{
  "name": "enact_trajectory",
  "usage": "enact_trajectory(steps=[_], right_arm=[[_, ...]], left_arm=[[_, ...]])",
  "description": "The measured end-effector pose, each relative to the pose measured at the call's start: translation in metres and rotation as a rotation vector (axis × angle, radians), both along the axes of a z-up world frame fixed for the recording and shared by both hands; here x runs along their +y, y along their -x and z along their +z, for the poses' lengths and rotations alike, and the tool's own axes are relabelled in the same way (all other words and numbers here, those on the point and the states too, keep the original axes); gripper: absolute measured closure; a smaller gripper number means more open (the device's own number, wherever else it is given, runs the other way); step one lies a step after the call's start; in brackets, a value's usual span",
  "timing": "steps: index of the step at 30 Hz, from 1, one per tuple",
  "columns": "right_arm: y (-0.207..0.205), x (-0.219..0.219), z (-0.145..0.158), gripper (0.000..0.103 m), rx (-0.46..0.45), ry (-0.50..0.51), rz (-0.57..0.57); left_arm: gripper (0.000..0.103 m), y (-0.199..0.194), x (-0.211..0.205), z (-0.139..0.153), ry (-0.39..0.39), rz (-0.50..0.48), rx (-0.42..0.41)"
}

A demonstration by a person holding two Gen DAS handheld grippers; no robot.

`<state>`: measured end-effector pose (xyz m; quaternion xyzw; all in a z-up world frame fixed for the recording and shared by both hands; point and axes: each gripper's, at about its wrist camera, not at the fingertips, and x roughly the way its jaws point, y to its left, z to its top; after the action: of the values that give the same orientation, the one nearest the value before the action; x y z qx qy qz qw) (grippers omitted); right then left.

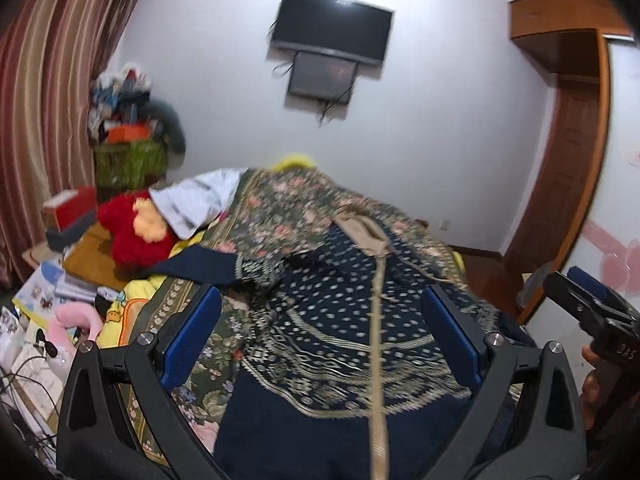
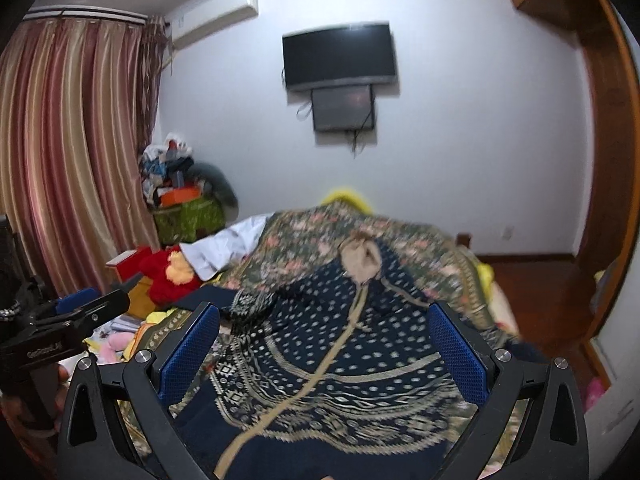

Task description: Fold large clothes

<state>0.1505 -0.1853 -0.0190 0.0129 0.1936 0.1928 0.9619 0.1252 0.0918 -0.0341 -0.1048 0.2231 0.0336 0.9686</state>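
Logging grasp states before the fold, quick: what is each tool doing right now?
Left tool: open, holding nothing, above the navy patterned garment.
Right tool: open, holding nothing.

Reads "DAS" in faint raised letters on the black body of the right claw (image 1: 584,292), right of the left claw (image 1: 320,328); other lettering too blurred.

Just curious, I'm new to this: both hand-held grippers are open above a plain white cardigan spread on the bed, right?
Not quite. The cardigan is navy with a beige pattern, not plain white, as both wrist views show. The rest holds: the left hand-held gripper and right hand-held gripper are both open above it.
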Motion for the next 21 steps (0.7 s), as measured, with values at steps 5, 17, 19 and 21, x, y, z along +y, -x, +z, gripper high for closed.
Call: enact_trajectory(steps=[5,17,19,21], right_arm=[[-0.071,0.027,-0.015,0.000,0.117,-0.021,0.019],[-0.215,0.102,-0.089,0.000,0.300,0.173,0.056],[-0.233,0.122,-0.106,0.000,0.306,0.243,0.078],[-0.250,0.141,-0.123,0.000,0.317,0.310,0.109]], left_arm=[[0.002,-0.061,0.046,-0.018,-0.085,0.095,0.071],[0.003,-0.177,0.162,-0.114,-0.011,0.201,0.427],[0.003,-0.191,0.172,-0.128,0.039,0.171,0.475],[0.003,-0.207,0.183,-0.146,0.138,0.152,0.515]])
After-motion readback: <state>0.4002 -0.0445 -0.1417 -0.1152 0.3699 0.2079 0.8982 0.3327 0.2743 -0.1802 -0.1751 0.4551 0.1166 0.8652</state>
